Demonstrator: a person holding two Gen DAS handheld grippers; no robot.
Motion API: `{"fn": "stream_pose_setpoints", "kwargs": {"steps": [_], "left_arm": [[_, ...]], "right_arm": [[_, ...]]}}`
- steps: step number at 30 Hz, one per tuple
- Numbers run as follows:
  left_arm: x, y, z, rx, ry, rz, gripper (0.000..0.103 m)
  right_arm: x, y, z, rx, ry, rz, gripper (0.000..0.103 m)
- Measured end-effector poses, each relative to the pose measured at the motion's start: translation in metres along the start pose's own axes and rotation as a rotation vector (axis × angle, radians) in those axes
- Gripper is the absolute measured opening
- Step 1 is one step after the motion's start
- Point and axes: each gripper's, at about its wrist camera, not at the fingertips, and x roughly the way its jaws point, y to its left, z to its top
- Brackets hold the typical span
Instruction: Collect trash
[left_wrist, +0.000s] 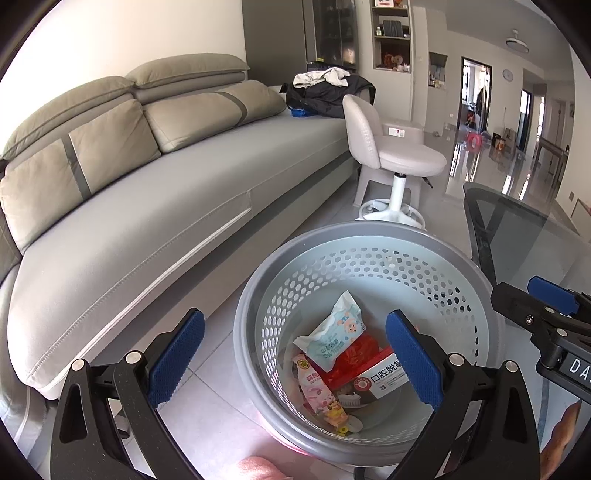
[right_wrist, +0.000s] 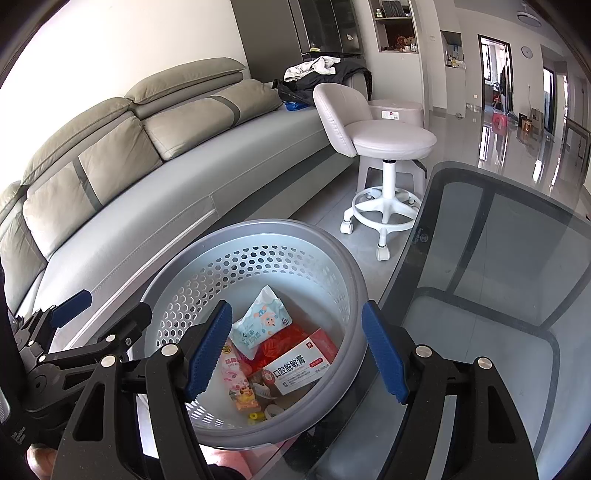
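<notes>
A grey perforated basket (left_wrist: 369, 230) stands on the floor beside the sofa. In it lie a pale wipes pack (left_wrist: 332, 334), a red and white toothpaste box (left_wrist: 384, 378), a pink snack packet (left_wrist: 317, 391) and a red wrapper. My left gripper (left_wrist: 295, 358) hangs open above the basket's near rim, nothing between its blue pads. In the right wrist view the same basket (right_wrist: 258, 227) holds the wipes pack (right_wrist: 264, 321) and box (right_wrist: 299, 365). My right gripper (right_wrist: 295, 350) is open over it, empty. The left gripper (right_wrist: 99, 314) shows at the left edge.
A long grey sofa (left_wrist: 147, 206) runs along the left. A white swivel stool (right_wrist: 388, 144) stands behind the basket. A dark glass table (right_wrist: 498, 295) fills the right, its edge close to the basket. A pile of clothes (left_wrist: 325, 88) sits at the sofa's far end.
</notes>
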Motion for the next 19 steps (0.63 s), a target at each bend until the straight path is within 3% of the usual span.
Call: {"fn": "stream_pose_setpoints", "kwargs": {"steps": [19], "left_arm": [[0.0021,0.0020,-0.0003,-0.009,0.006,0.005,0.097]], "right_arm": [[0.0001,0.0015,-0.0006,-0.005,0.002,0.001,0.070]]}}
